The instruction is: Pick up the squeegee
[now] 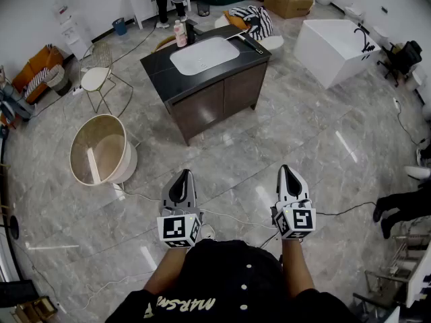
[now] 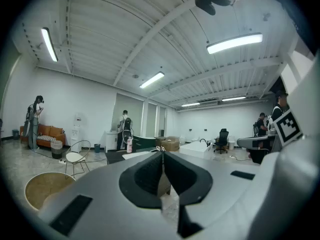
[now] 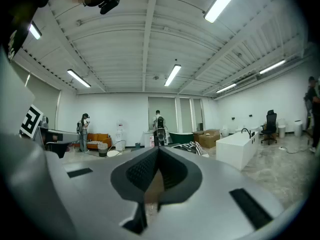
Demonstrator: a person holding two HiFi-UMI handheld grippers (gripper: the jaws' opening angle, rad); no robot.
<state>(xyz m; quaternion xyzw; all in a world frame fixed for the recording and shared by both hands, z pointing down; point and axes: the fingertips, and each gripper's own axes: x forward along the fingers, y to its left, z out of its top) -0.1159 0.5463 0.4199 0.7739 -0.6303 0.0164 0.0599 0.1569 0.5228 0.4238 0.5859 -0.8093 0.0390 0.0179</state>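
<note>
Your left gripper [image 1: 186, 174] and right gripper [image 1: 286, 170] are both closed on nothing, jaws pressed together, held out level in front of you over the grey marble-patterned tile floor [image 1: 236, 160]. What looks like the squeegee [image 1: 250, 44], a slim black bar with a thin pale handle, lies at the far right edge of the dark countertop [image 1: 158, 69] of the brown wooden vanity cabinet [image 1: 215, 103], just beside the white rectangular sink basin [image 1: 204, 54]. It is too small in your views to be sure of its shape. A pink-and-white bottle [image 1: 180, 33] stands at the counter's back left. You are well apart from the cabinet, with bare floor between. As I judge it, nothing of the task is done yet: you have to walk up to the vanity, open one gripper's jaws, close them on the handle and lift. A round beige tub [image 1: 101, 152] sits on the floor to your left, off your path.
</note>
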